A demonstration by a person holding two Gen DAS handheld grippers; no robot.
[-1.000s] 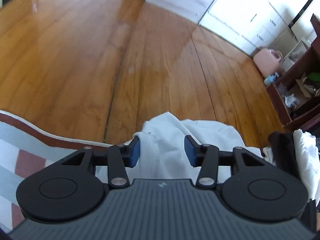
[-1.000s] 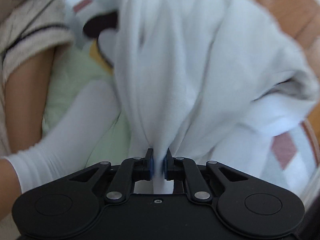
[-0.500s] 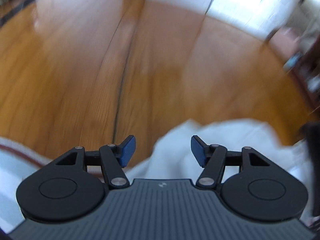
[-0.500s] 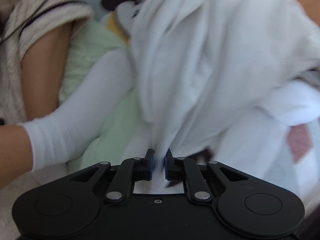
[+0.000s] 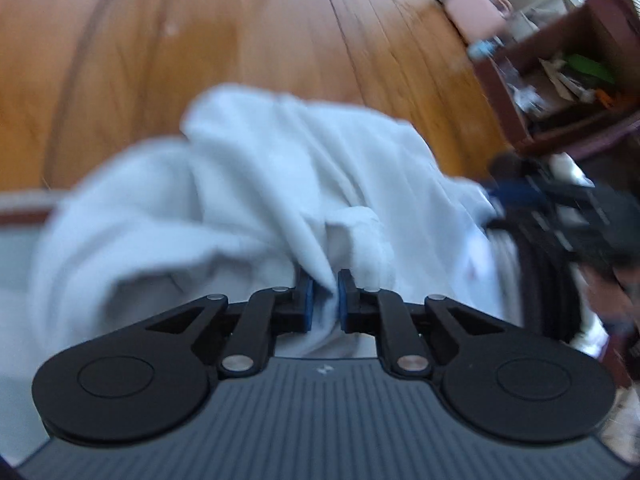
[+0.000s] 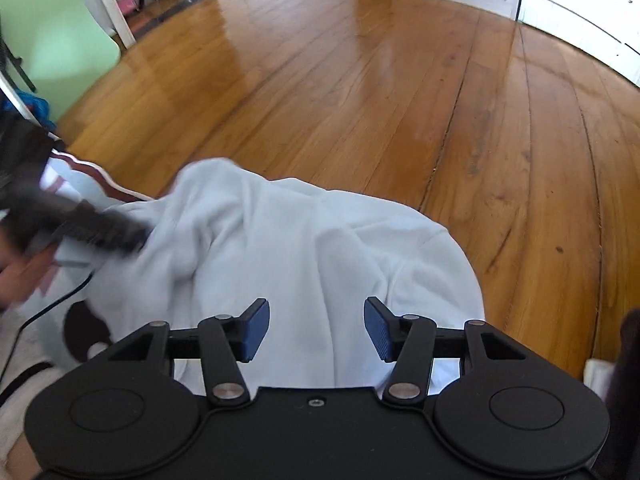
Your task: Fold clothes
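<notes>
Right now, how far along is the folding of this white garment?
Early. Done: nothing looks folded; the white garment lies bunched and creased at the bed's edge above the wooden floor. In hand: the left gripper is shut on a fold of it, while the right gripper hangs open above it. Left: spreading it flat and every fold.

Glossy wooden floor point(image 6: 360, 80), dark shelf unit point(image 5: 560, 92), green chair point(image 6: 60, 40).
</notes>
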